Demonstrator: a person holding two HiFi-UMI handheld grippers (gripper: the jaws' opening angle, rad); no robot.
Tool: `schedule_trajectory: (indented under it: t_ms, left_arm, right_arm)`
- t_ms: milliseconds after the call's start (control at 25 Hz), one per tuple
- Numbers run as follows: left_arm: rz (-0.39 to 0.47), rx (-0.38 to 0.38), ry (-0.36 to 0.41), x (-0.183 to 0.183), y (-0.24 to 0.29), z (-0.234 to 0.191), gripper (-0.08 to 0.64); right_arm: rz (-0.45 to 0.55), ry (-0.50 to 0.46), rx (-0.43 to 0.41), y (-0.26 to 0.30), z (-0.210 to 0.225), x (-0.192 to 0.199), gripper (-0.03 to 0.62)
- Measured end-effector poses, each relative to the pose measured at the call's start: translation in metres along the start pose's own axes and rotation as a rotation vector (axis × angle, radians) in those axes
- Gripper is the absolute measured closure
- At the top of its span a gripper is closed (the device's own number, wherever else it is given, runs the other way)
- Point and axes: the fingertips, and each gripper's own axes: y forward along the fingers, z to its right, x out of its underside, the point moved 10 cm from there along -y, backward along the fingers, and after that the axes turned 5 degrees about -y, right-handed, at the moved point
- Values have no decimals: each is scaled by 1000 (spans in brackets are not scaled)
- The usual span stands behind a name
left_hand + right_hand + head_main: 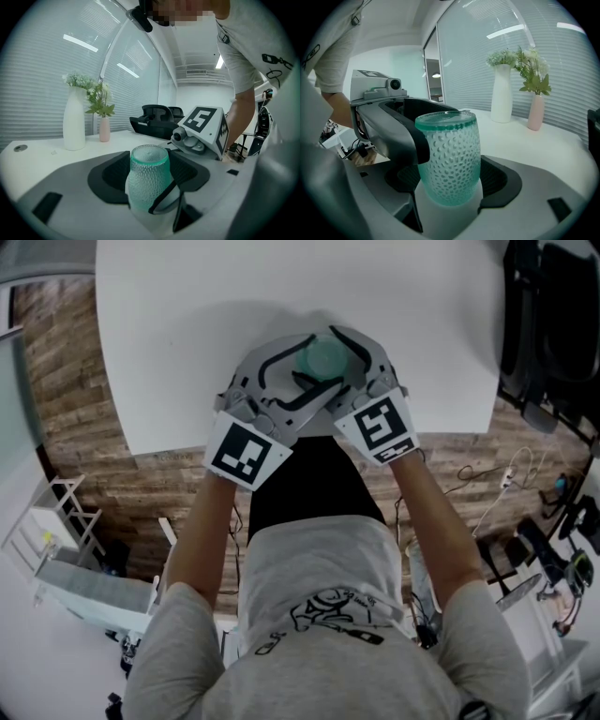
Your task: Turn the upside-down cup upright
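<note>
Your left gripper (150,171) and right gripper (449,180) both close around the cup (325,357), pads against its dimpled green sides. The cup stands base-up on the white table (187,315), just ahead of you. Each gripper's cube carries a black-and-white square marker (246,454). The print on your shirt (328,610) is too small to read.

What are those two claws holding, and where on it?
The green cup stands between jaws of the left gripper and right gripper, at its sides; whether they squeeze is unclear.
</note>
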Motion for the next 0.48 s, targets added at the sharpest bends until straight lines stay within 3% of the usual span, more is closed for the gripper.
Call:
schedule_trajectory:
  t_ms: [480]
  left_arm:
    - [6,-4,17,2,0,2,295]
  right_arm:
    - [4,3,14,1,-2,0,206]
